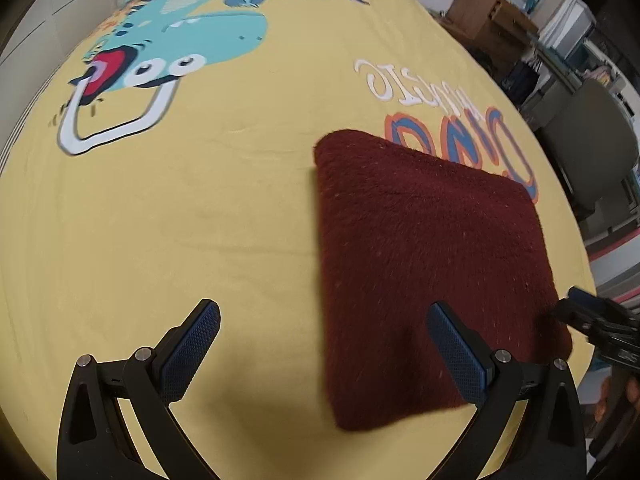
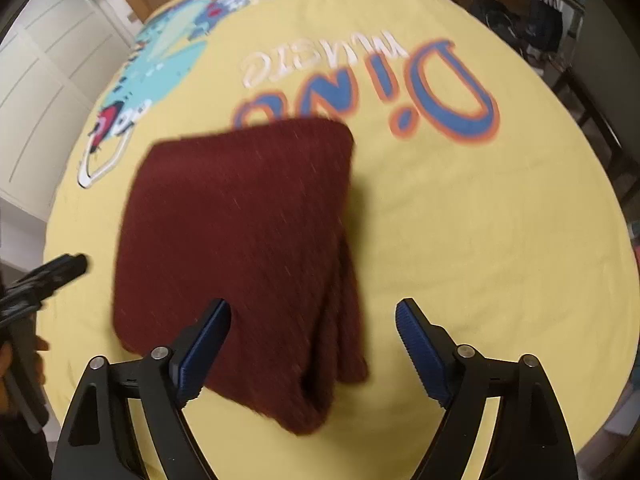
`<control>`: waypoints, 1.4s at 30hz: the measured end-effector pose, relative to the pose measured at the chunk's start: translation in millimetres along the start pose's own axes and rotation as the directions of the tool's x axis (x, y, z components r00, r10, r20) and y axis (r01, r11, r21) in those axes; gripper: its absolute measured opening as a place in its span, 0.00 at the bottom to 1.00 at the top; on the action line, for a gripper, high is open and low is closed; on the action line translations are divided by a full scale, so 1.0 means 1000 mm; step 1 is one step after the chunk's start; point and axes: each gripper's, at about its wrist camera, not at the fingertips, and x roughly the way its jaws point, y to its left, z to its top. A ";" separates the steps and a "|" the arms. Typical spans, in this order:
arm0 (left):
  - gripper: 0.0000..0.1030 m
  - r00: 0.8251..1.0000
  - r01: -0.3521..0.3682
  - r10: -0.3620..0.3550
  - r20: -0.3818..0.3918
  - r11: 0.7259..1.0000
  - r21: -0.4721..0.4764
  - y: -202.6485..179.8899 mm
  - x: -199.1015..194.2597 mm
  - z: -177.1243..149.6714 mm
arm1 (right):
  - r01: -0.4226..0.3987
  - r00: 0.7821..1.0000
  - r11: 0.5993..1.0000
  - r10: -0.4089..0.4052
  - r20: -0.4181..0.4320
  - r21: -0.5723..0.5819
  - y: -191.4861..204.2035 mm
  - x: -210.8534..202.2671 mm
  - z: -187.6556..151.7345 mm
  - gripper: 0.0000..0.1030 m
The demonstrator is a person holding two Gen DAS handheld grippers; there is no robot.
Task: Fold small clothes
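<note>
The left gripper (image 1: pixel 322 350) hangs with jaws wide and nothing between them, its right pad over the near edge of the folded maroon knit garment (image 1: pixel 424 264). The right gripper (image 2: pixel 314 344) also stands wide over that garment's near corner, gripping nothing. The garment lies folded on a yellow dinosaur-print sheet (image 2: pixel 480 240) (lettering partly covered).

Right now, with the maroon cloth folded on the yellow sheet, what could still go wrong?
1. The right tongs stand open right over the maroon cloth; a pad could snag it and undo the fold.
2. Its layered right edge looks loose and may splay.
3. It lies near the yellow sheet's edge and might slide off.
</note>
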 end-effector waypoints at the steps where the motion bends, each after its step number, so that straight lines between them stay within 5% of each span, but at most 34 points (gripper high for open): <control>1: 0.99 1.000 -0.003 0.003 -0.019 1.000 0.004 -0.004 0.007 0.003 | -0.018 1.000 1.000 0.018 0.010 0.000 0.003 0.001 0.004 0.94; 2: 0.99 0.999 -0.003 0.003 -0.040 1.000 0.006 -0.006 0.015 0.005 | -0.030 0.999 1.000 0.030 0.013 -0.002 0.006 0.004 0.008 1.00; 9: 0.99 0.987 0.046 -0.052 -0.149 0.998 -0.044 -0.016 0.062 0.008 | -0.041 0.996 0.999 0.041 -0.085 0.003 0.008 0.059 0.014 1.00; 22: 1.00 0.993 -0.010 0.016 -0.117 0.999 0.051 -0.031 0.085 -0.012 | -0.124 0.983 0.989 0.135 -0.127 0.086 -0.018 0.106 -0.003 0.99; 29: 0.99 0.992 -0.097 0.104 -0.068 0.989 0.108 -0.044 0.084 -0.023 | -0.193 0.969 0.977 0.205 -0.142 0.094 -0.013 0.107 -0.001 0.74; 37: 0.52 0.998 0.003 0.004 -0.063 0.994 0.112 -0.040 0.073 -0.026 | -0.223 0.967 0.970 0.232 -0.106 0.092 -0.008 0.094 -0.002 0.47; 42: 0.41 0.996 0.078 -0.072 -0.055 0.990 0.118 -0.033 0.046 -0.022 | -0.228 0.971 0.971 0.232 -0.051 0.067 0.001 0.071 0.001 0.42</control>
